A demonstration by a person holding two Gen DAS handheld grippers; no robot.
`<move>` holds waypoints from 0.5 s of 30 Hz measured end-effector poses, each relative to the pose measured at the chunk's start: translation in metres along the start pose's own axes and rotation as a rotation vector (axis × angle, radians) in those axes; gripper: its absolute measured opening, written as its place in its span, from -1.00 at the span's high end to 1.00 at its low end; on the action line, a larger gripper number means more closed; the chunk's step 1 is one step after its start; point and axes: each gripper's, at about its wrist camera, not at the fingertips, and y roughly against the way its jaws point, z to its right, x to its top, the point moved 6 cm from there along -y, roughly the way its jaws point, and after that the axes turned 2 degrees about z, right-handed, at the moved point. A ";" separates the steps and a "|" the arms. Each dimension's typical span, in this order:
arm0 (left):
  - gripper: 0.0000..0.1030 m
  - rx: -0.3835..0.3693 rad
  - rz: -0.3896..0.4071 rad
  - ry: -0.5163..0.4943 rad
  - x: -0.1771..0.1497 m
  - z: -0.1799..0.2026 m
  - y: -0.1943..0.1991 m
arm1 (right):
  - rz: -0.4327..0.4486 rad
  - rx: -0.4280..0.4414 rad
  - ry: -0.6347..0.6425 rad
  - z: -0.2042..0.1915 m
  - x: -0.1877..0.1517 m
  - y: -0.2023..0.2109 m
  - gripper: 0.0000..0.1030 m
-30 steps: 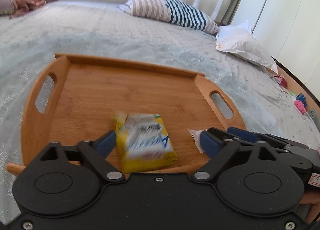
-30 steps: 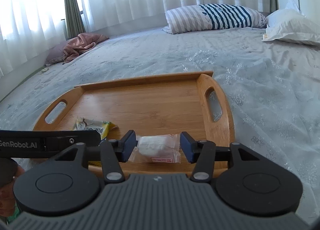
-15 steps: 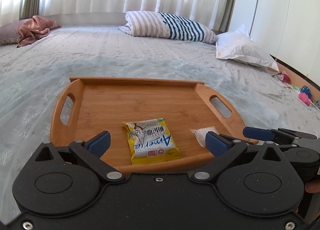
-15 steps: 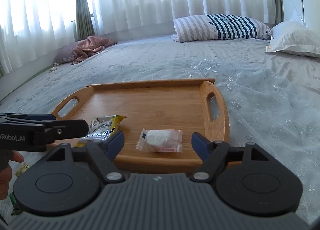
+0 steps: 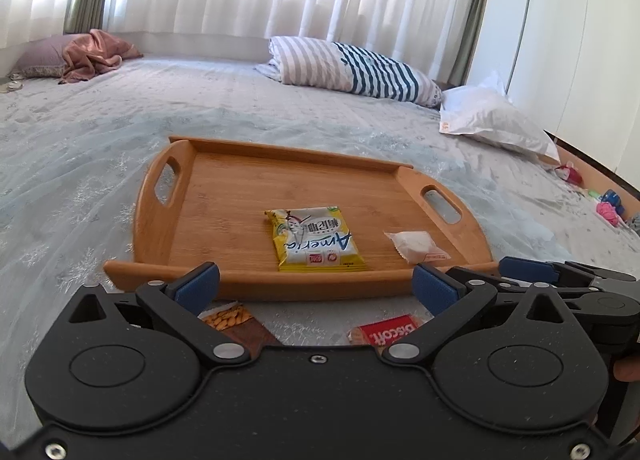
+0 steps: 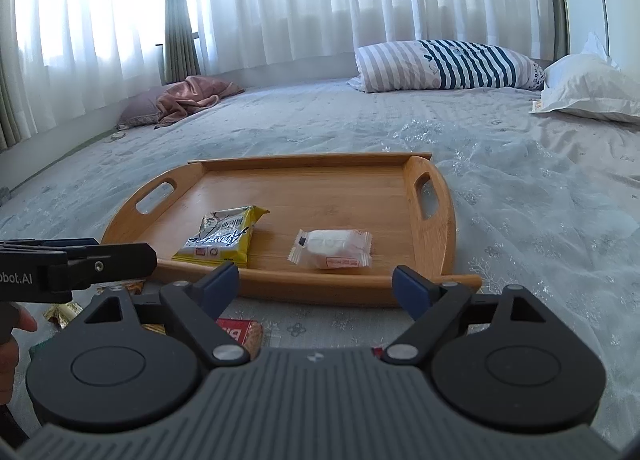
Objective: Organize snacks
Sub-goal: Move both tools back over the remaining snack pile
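A wooden tray (image 5: pixel 160 220) lies on the bed. On it rest a yellow snack packet (image 5: pixel 316 240) and, to its right, a white wrapped snack (image 5: pixel 416 246). My left gripper (image 5: pixel 316 286) hovers just in front of the tray's near rim, wide open, with nothing between its fingers. In the right wrist view the tray (image 6: pixel 440 220) holds the same yellow packet (image 6: pixel 224 236) and white snack (image 6: pixel 332 248). My right gripper (image 6: pixel 318 286) is before the rim, its jaws opening and empty. On the sheet below lie an almond bar (image 5: pixel 230 318) and a red Biscoff packet (image 5: pixel 386 332).
More wrapped snacks (image 6: pixel 62 314) lie on the bed at the near left, beside a person's hand (image 6: pixel 16 324). A striped pillow (image 5: pixel 352 68), a white pillow (image 5: pixel 492 116) and a pink cloth (image 5: pixel 92 54) lie far back. Small toys (image 5: pixel 608 208) sit by the right bed edge.
Both grippers have let go of their snacks and drawn back off the tray. Their jaws have widened. The yellow packet and white snack stay on the tray; loose snacks now show below.
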 end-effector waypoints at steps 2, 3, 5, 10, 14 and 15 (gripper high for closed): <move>-0.99 0.013 -0.002 0.000 -0.003 -0.002 0.002 | 0.011 0.000 -0.004 -0.001 -0.004 0.003 -0.81; -0.99 0.018 -0.002 0.000 -0.005 -0.001 0.003 | 0.015 0.001 -0.006 -0.001 -0.006 0.005 -0.82; -0.99 0.030 0.001 -0.005 -0.008 -0.002 0.006 | 0.020 0.000 -0.005 -0.002 -0.011 0.008 -0.84; -0.99 0.048 0.008 -0.032 -0.017 0.000 0.014 | 0.041 -0.025 0.041 -0.007 -0.020 0.015 -1.00; -0.99 0.056 0.015 -0.040 -0.024 0.001 0.020 | 0.051 -0.040 0.043 -0.008 -0.026 0.021 -1.00; -0.99 0.061 0.017 -0.041 -0.026 0.001 0.022 | 0.054 -0.044 0.041 -0.008 -0.027 0.022 -1.00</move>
